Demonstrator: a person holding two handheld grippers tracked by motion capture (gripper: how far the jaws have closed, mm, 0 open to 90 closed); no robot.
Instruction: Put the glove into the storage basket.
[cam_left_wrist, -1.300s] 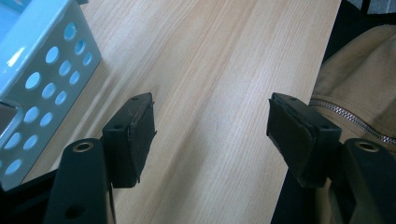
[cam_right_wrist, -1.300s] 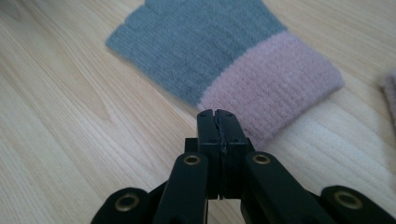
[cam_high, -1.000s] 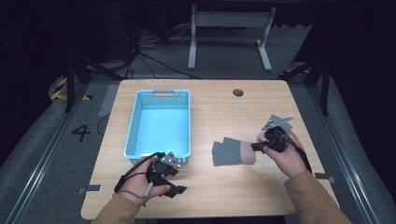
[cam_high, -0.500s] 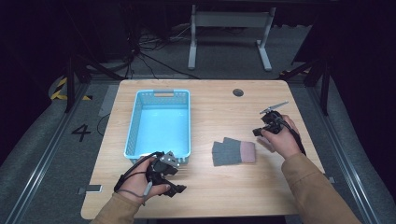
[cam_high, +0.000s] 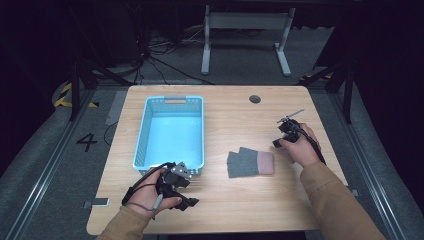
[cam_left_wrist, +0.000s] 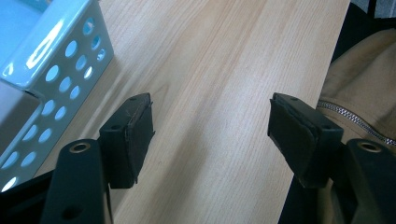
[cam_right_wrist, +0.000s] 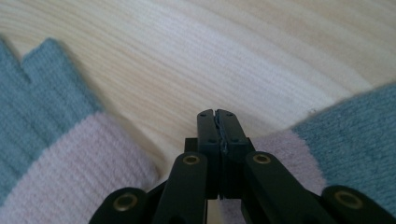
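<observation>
Gloves (cam_high: 250, 163), grey w/ pink cuffs, lie flat on the table (cam_high: 225, 115), a short way to the left of your right gripper (cam_high: 288, 131) and not touching its fingers. In the right gripper view those fingers (cam_right_wrist: 208, 126) are pressed tight together w/ nothing visible between them; knit fabric sits on both sides of the tips, bare wood ahead.

Your left gripper (cam_high: 180, 189) rests low at the near edge, fingers (cam_left_wrist: 133, 128) spread wide and empty. The blue basket (cam_high: 172, 100) is just beside its left finger, its corner wall close by in the left gripper view, wood between the pads.

Step in hand, as I read it: the pick-up approach, so nothing is grabbed yet and the basket looks empty. Next move prob. calls for you to open the right fingers, bring them over the cuff end, drop so one pad goes each side of the fabric, then pinch. Try for both layers, or one glove may stay behind.
</observation>
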